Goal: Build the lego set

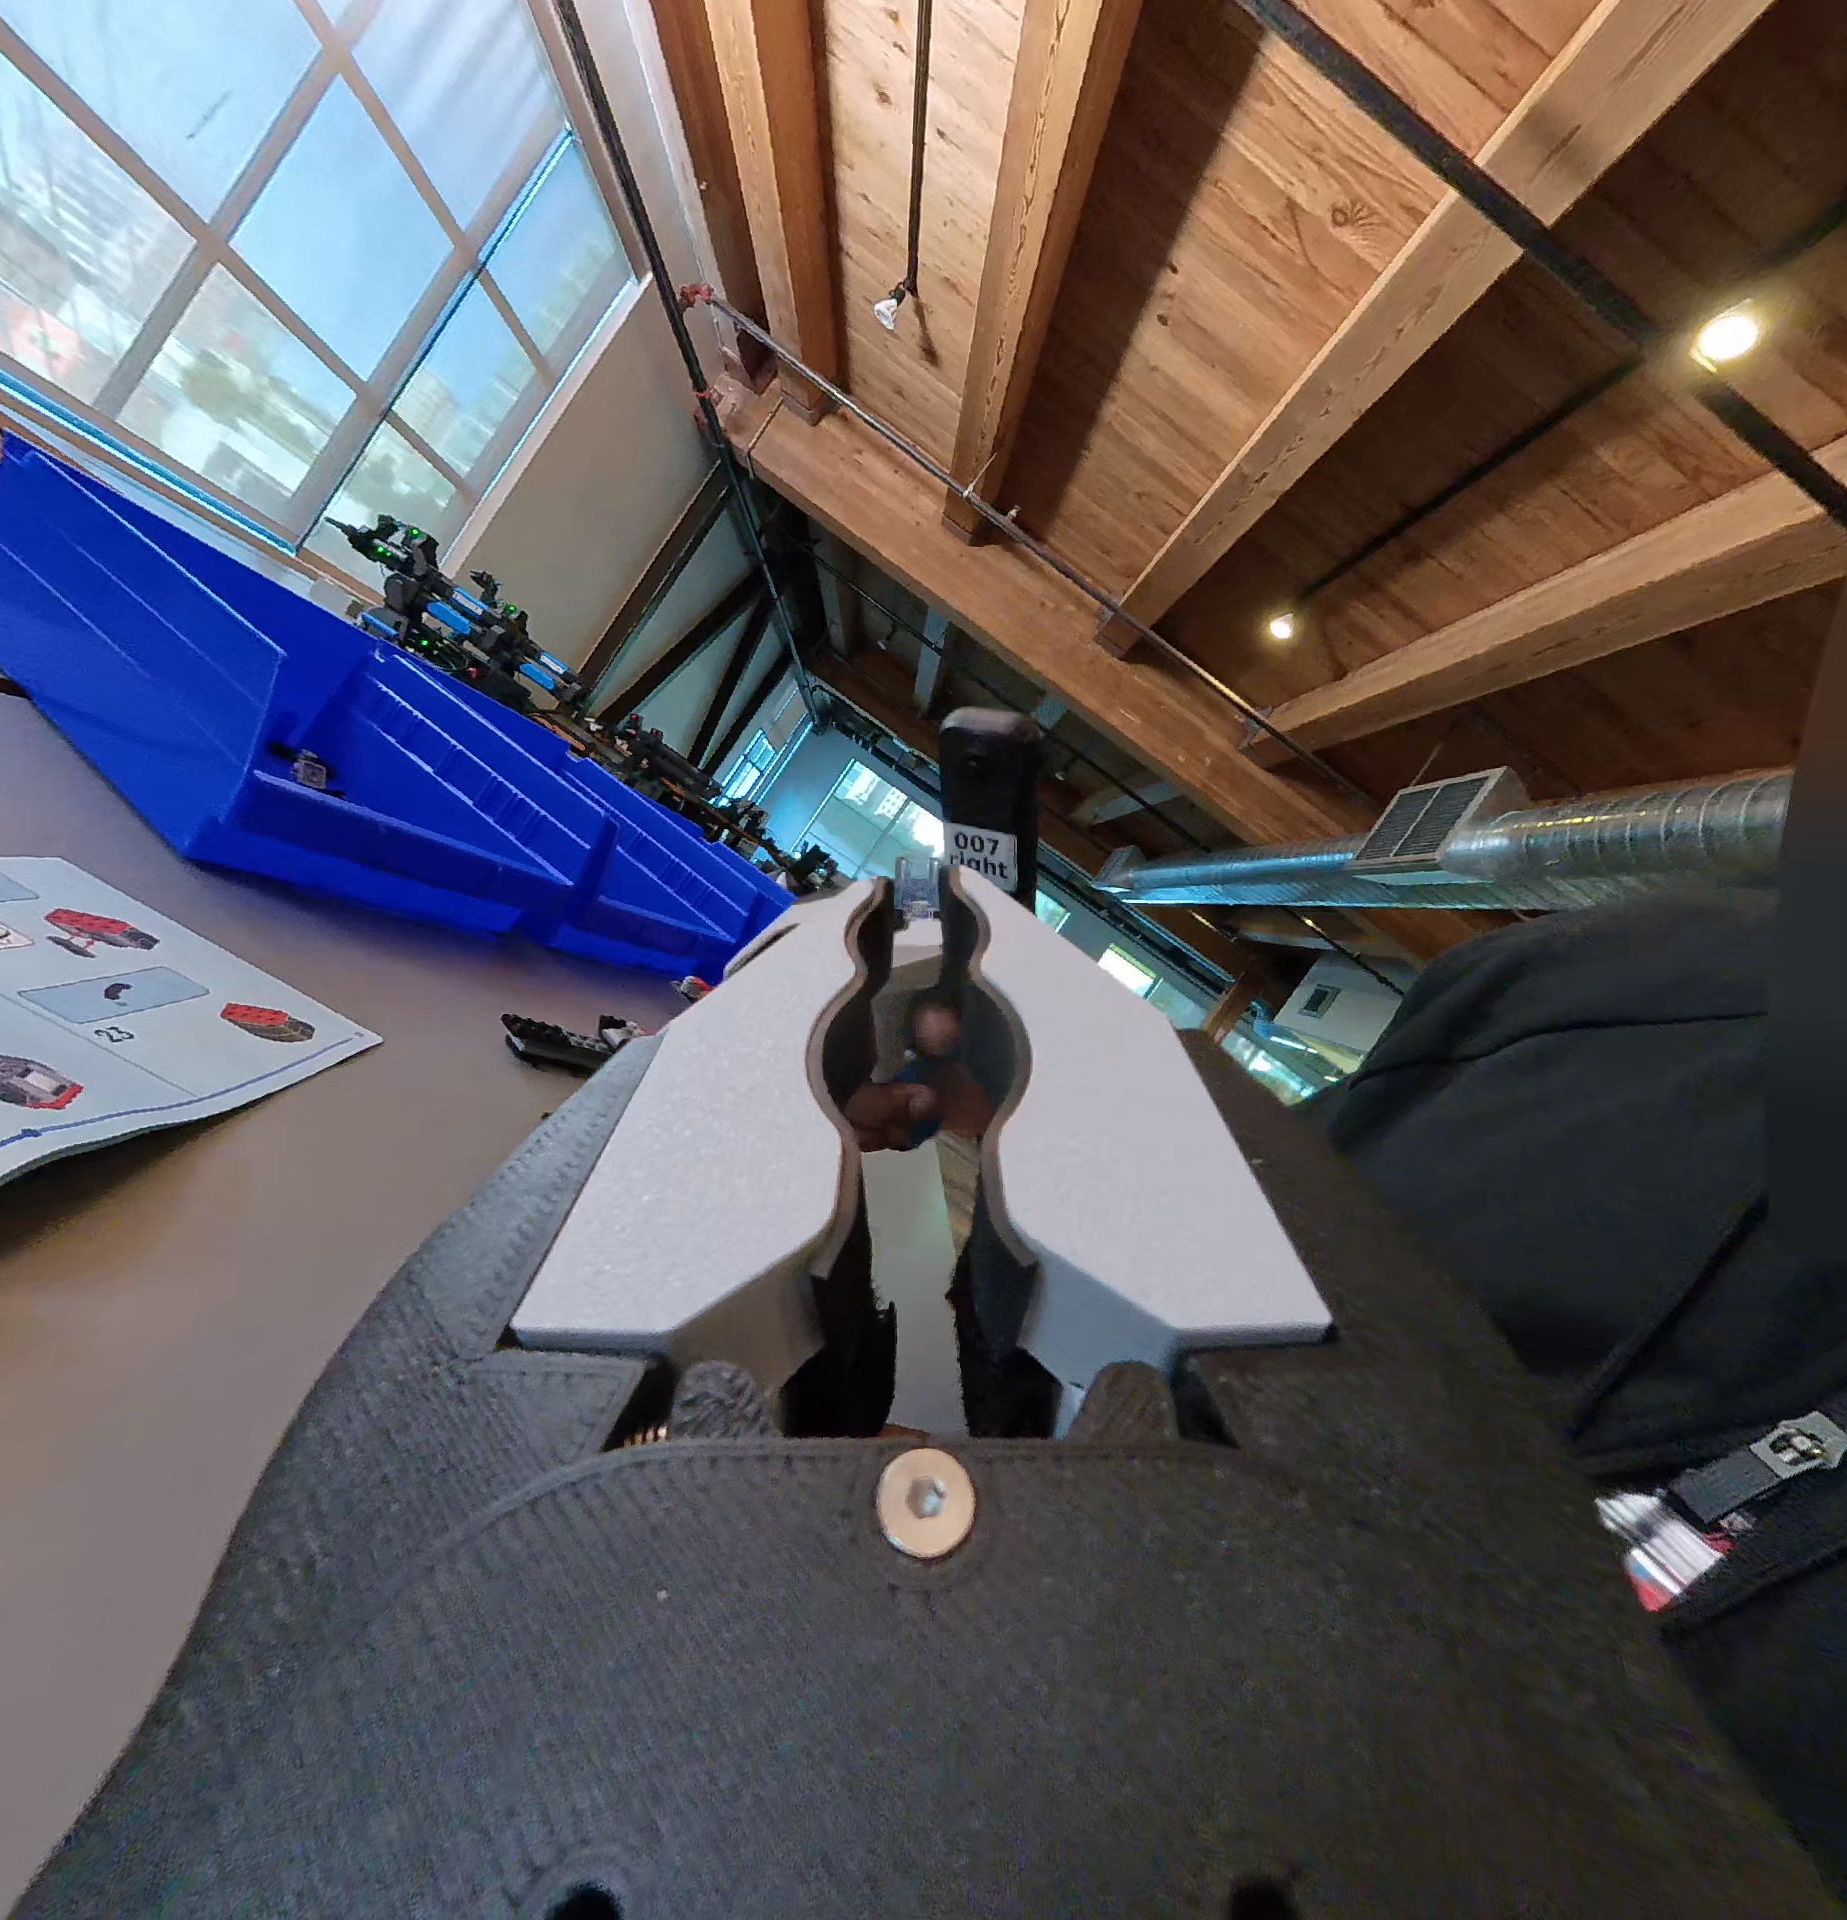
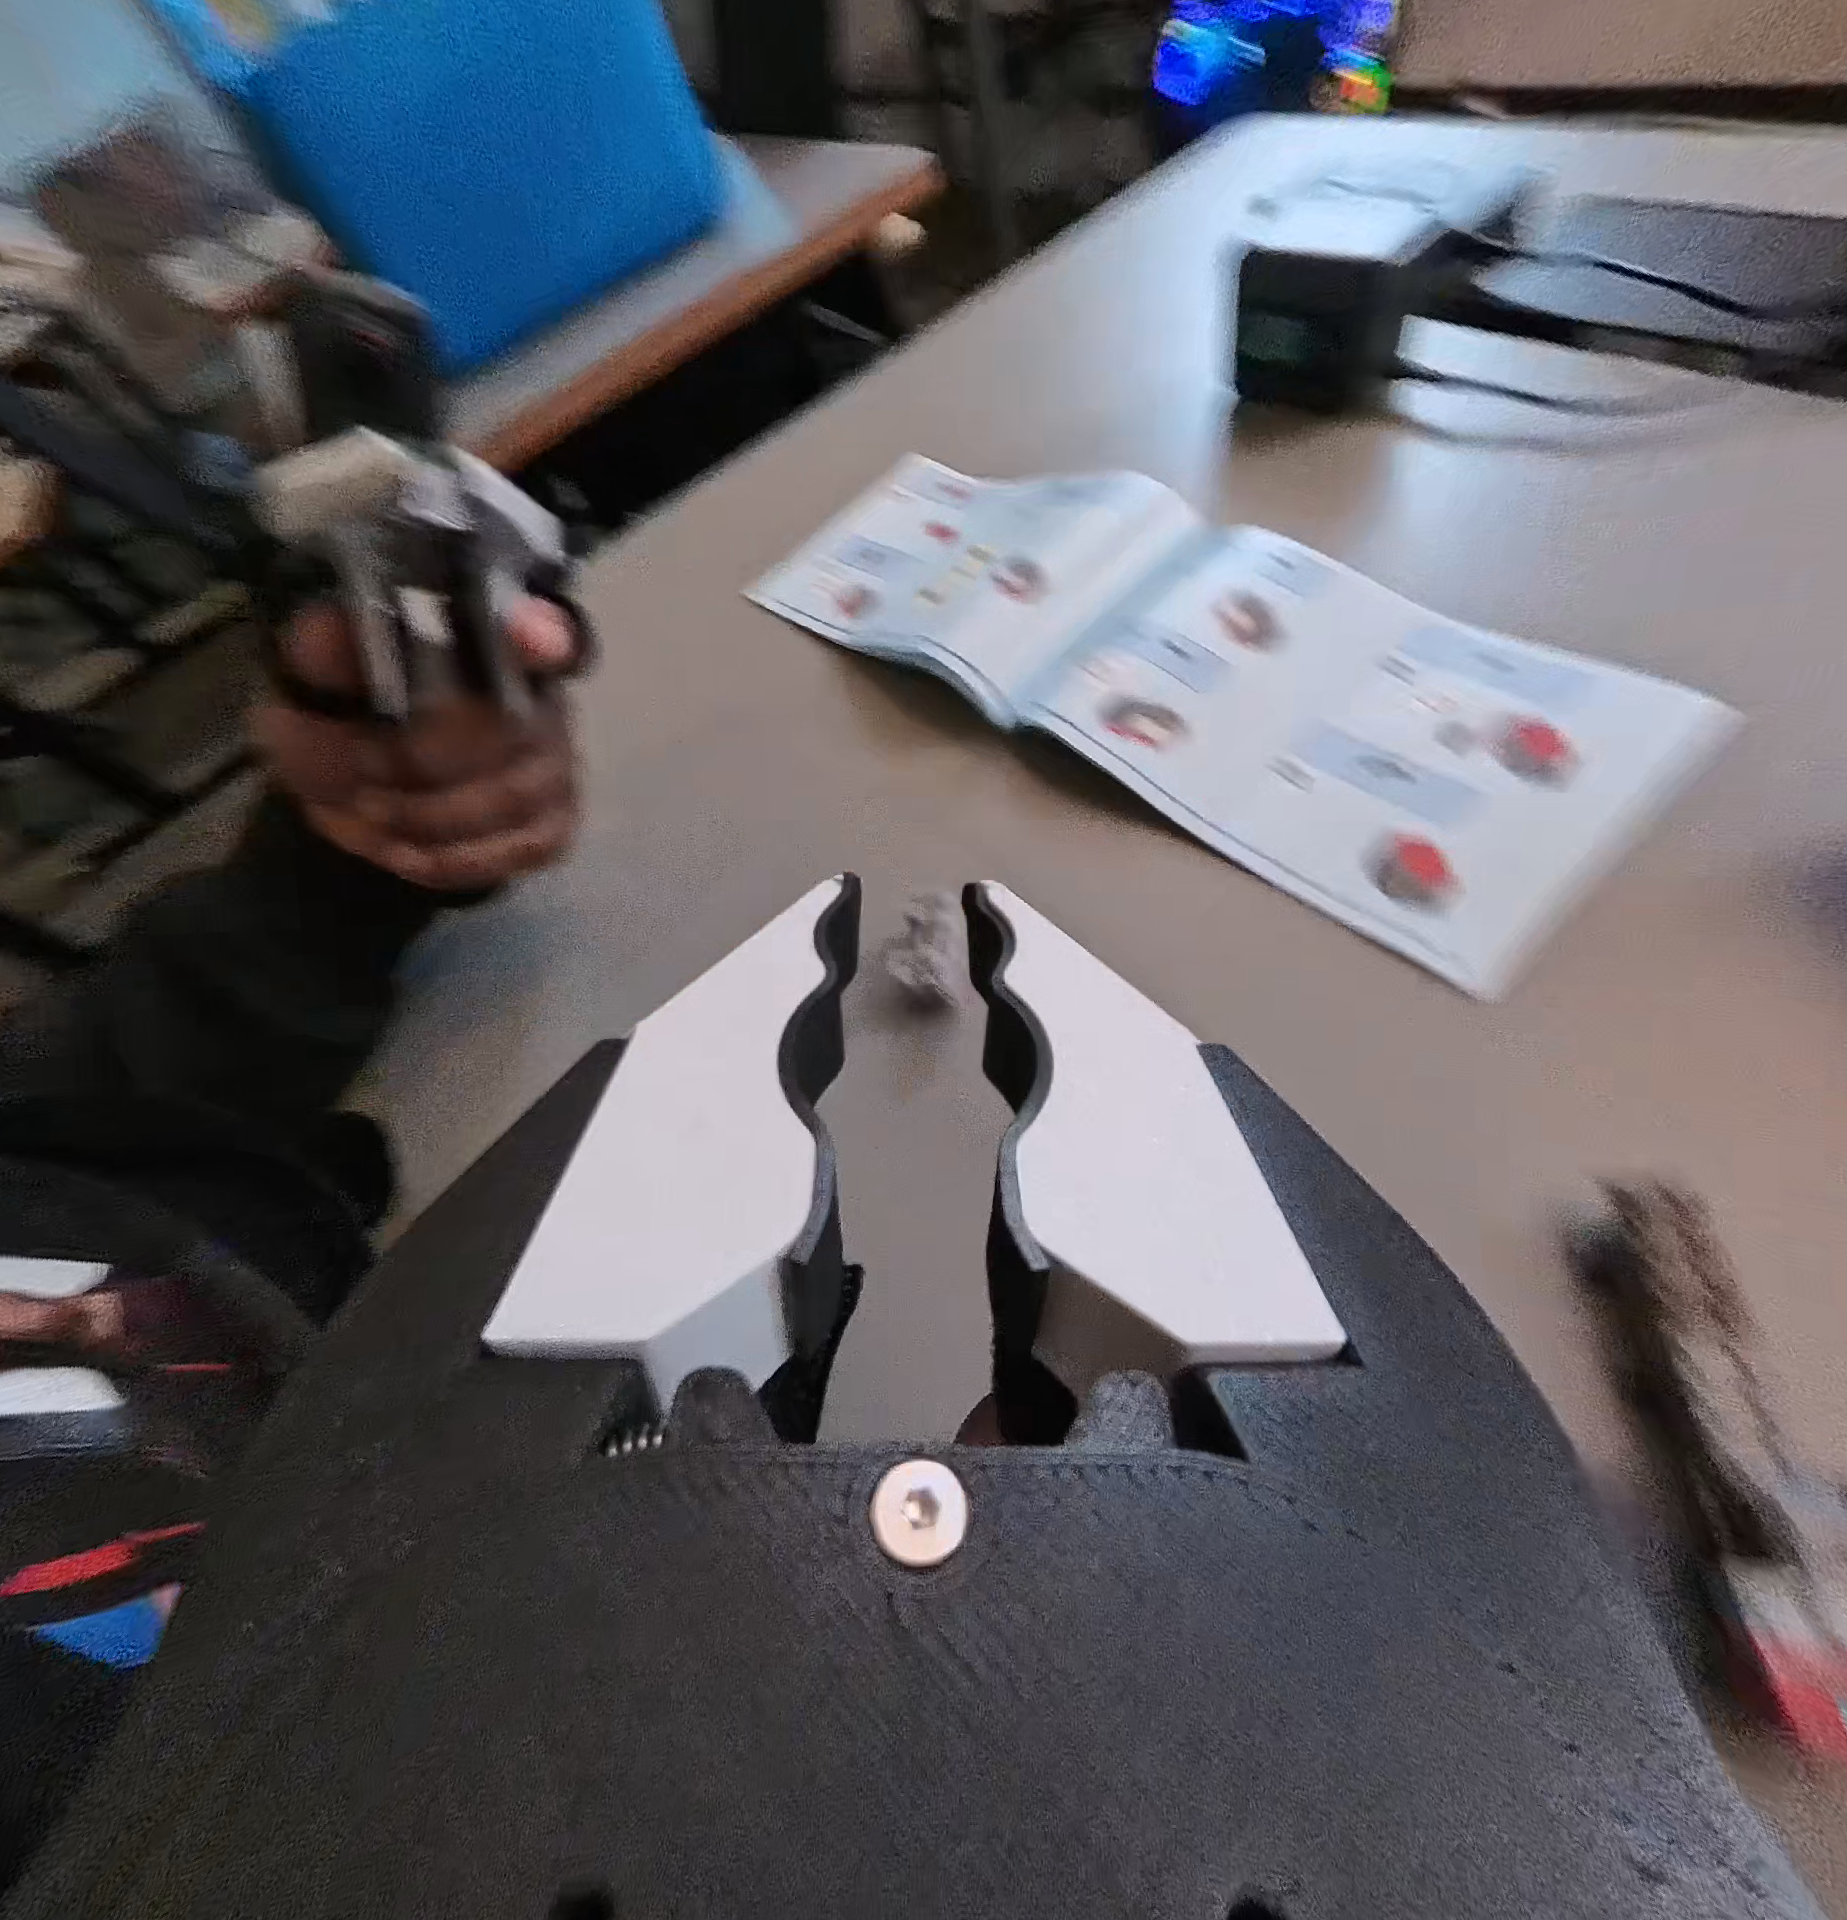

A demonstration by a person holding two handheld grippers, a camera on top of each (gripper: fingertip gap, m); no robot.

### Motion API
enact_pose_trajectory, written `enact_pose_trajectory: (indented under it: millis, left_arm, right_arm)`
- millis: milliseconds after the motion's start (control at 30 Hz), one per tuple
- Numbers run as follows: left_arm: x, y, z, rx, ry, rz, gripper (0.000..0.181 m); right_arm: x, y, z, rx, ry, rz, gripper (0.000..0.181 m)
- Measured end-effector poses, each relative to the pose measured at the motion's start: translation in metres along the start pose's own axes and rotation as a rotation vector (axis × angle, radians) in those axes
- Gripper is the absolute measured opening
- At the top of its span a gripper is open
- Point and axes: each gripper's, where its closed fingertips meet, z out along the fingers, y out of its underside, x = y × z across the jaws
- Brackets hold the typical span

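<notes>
Your left tongs (image 1: pixel 921 896) tilt upward toward the timber ceiling (image 1: pixel 1262 312), tips pinching a small clear piece (image 1: pixel 915 891); what kind of lego part it is cannot be told. Your right tongs (image 2: pixel 911 896) stand spread, low over the grey worktop (image 2: pixel 1158 343), with a small grey lego piece (image 2: pixel 921 951) lying on the surface between the tips, blurred. The open instruction booklet (image 2: pixel 1251 686) lies flat on the worktop, ahead and right of the right tongs. In the left wrist view, a few dark loose lego pieces (image 1: pixel 571 1039) sit just beyond the booklet's corner, and blue bins (image 1: pixel 379 748) line the far edge. The right wrist view is motion-blurred; your hand (image 2: pixel 431 769) grips the other tool at left.
</notes>
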Motion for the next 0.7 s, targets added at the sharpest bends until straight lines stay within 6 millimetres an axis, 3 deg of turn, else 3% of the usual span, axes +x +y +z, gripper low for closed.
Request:
enact_pose_trajectory:
  millis: [67,167,367,700]
  left_arm:
    - [-0.001,0.003,0.003,-0.014,-0.008,0.014,0.008]
    - [-0.005,0.01,0.009,-0.048,-0.027,0.033,0.008]
    - [-0.009,0.027,0.022,-0.125,-0.053,0.064,0.008]
    - [-0.012,0.029,0.017,-0.147,-0.087,0.102,0.008]
  right_arm:
    - [0.029,0.027,-0.02,-0.059,0.158,0.032,0.02]
    - [0.045,0.06,-0.033,-0.131,0.259,0.08,0.019]
    - [0.066,0.091,-0.014,-0.271,0.417,0.031,0.026]
    - [0.079,0.098,0.001,-0.345,0.513,-0.051,0.033]
